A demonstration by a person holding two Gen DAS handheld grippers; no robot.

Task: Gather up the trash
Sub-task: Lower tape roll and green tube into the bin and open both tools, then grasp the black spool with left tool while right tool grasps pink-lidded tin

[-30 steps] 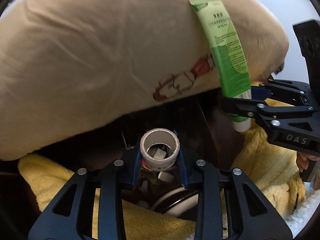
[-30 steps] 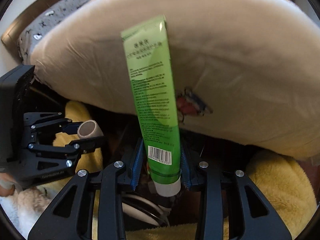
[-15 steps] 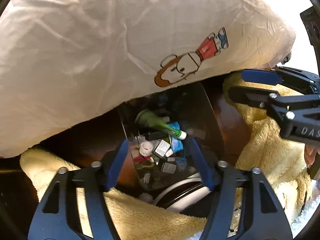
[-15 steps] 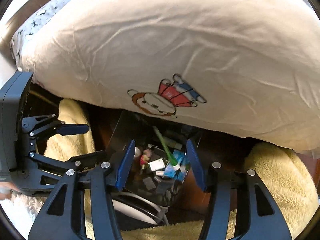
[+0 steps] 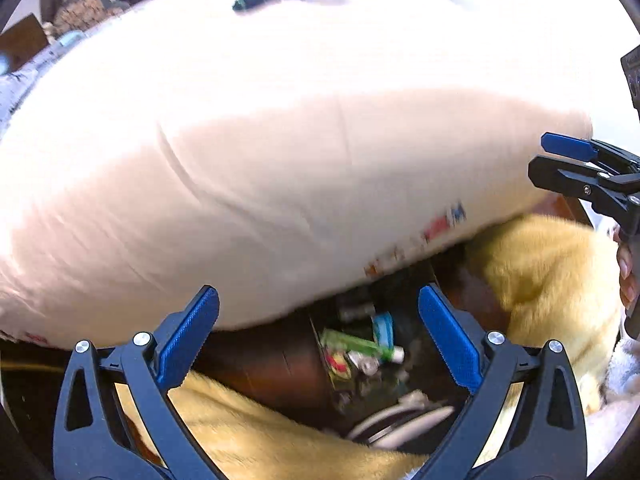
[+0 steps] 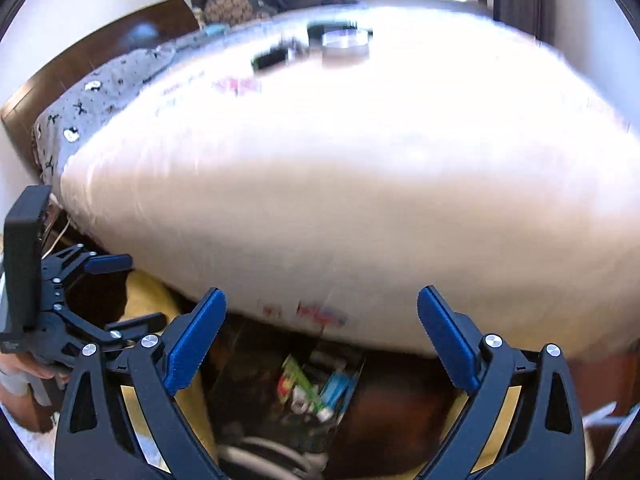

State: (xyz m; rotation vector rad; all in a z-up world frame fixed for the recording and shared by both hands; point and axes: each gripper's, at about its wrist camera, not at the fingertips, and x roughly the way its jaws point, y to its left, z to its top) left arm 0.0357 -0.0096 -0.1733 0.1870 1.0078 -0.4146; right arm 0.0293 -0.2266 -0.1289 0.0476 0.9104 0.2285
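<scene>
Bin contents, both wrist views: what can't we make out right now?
- Bin far side: hidden under the cushion in both views.
- Small trash around the green tube: motion-blurred, unidentifiable.
- Items on top of the cushion: blurred, overexposed.
- Bin near rim: cut off by the tongs' frame.

Home bedroom: bed, patterned pillow.

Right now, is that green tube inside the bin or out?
Inside. The green tube lies among other trash in the dark bin, below both grippers' empty, opening jaws.
</scene>
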